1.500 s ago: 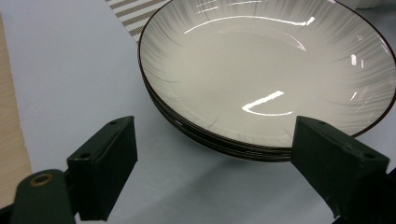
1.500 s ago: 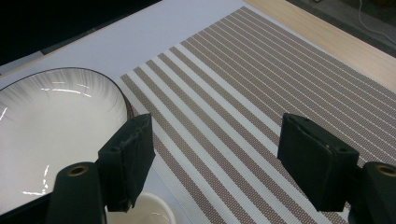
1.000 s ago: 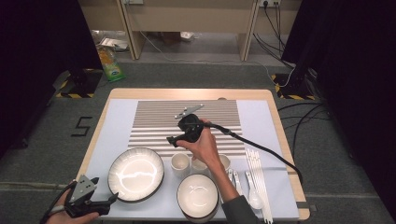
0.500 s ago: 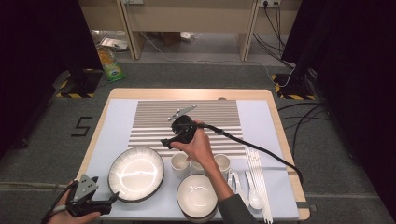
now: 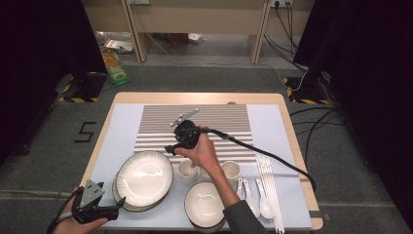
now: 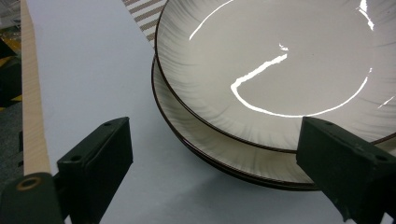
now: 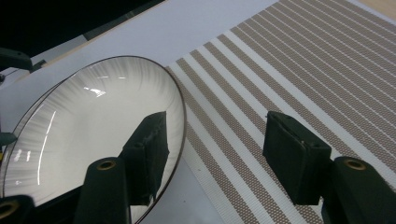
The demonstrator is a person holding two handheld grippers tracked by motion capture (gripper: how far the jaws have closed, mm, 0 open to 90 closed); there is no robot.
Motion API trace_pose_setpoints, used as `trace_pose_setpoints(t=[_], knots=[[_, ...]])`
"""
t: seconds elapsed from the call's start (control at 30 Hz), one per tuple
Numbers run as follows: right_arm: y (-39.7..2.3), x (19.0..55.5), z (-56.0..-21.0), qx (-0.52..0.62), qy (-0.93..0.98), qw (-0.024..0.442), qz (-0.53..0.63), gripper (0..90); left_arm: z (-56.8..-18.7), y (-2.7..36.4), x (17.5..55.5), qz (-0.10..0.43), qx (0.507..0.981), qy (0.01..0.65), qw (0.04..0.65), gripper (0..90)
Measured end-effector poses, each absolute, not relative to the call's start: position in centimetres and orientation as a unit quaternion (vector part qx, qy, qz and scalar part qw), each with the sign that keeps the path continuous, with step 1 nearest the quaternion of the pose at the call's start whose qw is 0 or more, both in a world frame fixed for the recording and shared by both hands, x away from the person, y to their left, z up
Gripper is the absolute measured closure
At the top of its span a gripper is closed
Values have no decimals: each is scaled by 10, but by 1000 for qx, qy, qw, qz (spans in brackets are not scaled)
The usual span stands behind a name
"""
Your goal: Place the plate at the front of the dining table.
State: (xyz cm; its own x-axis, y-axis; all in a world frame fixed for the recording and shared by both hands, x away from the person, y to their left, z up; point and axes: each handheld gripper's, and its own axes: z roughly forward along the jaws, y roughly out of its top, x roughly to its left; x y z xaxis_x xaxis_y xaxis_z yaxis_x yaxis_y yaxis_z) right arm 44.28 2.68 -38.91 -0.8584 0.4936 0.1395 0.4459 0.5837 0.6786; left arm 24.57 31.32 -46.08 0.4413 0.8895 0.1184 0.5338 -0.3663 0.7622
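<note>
Your two grippers, left gripper point(image 5: 109, 208) and right gripper point(image 5: 171, 148), are black, the left topped by a grey plate. The stacked plates point(image 5: 144, 177) before you are cream-white with a thin dark brown rim and faint radial streaks. The placemat point(image 5: 224, 124) carries beige and white stripes on a pale lavender-white table cover point(image 5: 122, 126). Your cups point(image 5: 232, 170), bowl point(image 5: 204, 205) and spoons point(image 5: 265, 207) are white.
</note>
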Motion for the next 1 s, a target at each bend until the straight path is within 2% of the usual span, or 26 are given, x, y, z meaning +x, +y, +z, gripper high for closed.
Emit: trace_pose_setpoints(t=[0.63,1.0], knots=[[50,442,-404,242,911,12,334,566,-467,310,252,265,772,465,342,109],[55,443,-417,232,927,-1,296,763,-467,311,252,263,772,467,342,109]])
